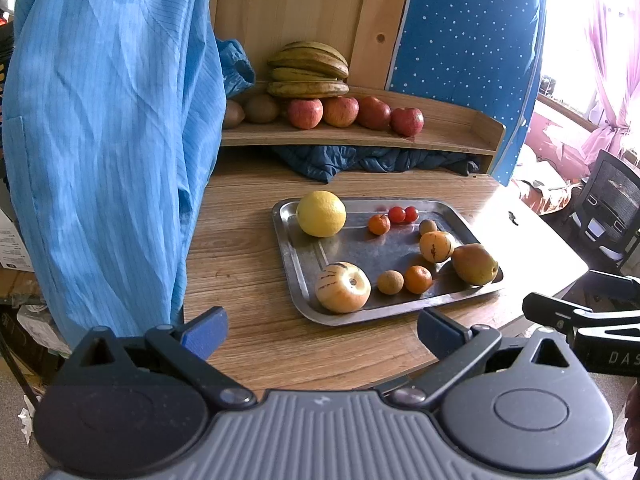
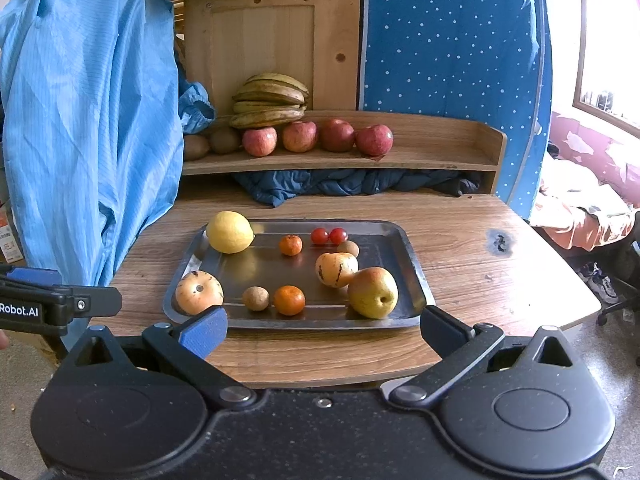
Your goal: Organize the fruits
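A: Both grippers sat nearest the lens, low over the table's (image 2: 460,236) near edge. Left gripper (image 1: 322,330) had its jaws spread wide, nothing between them. Right gripper (image 2: 324,330) same: wide apart, empty.

B: Tray?

A: Metal tray (image 2: 412,256) lay flat on the table just past the fingers. Left to right on it: lemon (image 2: 229,232) at the far left corner, striped pale melon (image 2: 199,292) at the near left, small brown fruit (image 2: 256,298), two tangerines, one far (image 2: 291,245) and one near (image 2: 289,300), two cherry tomatoes (image 2: 329,235) touching, a second striped melon (image 2: 335,269), then a pear (image 2: 373,292) at the near right, touching that melon.

B: Behind the tray?

A: Wooden shelf (image 2: 440,152) at the back of the table. Kiwis (image 2: 224,140) on the left, banana bunch (image 2: 272,100) behind, four red apples (image 2: 318,136) in a row. Blue coat (image 2: 88,120) hung at far left.
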Tool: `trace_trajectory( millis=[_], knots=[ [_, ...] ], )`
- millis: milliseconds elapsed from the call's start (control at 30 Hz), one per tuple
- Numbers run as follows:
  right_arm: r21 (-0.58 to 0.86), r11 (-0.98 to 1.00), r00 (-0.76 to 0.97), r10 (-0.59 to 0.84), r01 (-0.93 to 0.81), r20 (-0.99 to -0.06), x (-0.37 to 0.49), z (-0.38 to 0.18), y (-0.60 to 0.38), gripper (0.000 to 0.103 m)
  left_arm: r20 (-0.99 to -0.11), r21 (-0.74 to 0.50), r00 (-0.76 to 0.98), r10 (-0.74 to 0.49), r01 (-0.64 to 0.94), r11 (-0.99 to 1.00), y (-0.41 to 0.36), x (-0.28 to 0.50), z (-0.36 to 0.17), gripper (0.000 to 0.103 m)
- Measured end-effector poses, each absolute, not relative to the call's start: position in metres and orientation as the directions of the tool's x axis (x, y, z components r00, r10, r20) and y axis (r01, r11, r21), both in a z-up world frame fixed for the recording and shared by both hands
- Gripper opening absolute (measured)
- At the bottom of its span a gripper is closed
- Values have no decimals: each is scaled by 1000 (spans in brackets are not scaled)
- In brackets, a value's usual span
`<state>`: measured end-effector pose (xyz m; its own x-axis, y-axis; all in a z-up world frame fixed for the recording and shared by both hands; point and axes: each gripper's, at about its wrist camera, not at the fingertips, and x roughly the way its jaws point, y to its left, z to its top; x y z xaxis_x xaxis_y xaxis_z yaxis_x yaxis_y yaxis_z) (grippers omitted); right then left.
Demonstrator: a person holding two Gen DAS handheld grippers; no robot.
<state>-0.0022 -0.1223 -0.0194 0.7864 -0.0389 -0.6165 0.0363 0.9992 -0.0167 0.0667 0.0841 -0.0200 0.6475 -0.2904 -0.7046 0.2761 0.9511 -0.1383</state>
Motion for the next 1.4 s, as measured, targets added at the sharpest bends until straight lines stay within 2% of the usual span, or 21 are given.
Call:
trace_trajectory(
  millis=[933, 1100, 1400],
  knots=[
    [-16, 999, 786, -39, 37, -617, -2, -20, -123, 102, -705, -139, 646, -292, 279, 950, 82, 68, -21, 103],
    [-15, 999, 783, -39, 37, -621, -1, -21, -125, 102, -729, -105, 638, -247, 252, 962, 78, 67, -23, 103],
    [-16, 999, 780, -41, 39, -624, -1, -21, -127, 102, -735, -110, 631, -246, 247, 963, 78, 68, -23, 103]
  ],
)
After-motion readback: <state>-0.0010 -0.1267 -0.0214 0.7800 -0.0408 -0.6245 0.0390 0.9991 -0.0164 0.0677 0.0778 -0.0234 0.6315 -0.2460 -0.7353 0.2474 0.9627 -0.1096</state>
